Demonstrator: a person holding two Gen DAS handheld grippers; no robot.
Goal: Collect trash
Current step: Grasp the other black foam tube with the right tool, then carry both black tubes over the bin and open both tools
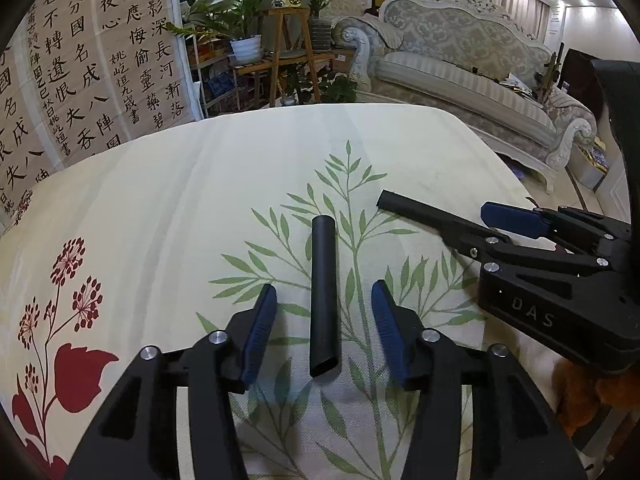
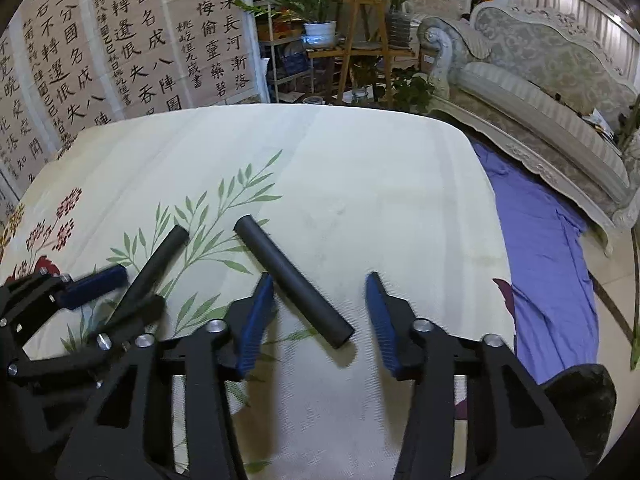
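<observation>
**Two tubes, two grippers, one slippery cloth**

On a desk (image 1: 168,208) draped in a floral cloth, two black tubes lie loose. The left gripper (image 1: 324,320), jaws released, straddles the nearer tube (image 1: 325,296); the right gripper (image 2: 320,312), also spread, brackets the other tube (image 2: 292,282), which lies skewed. Round tubes may roll when pinched; the skewed one risks squirting free, and the close-set grippers could collide.
</observation>
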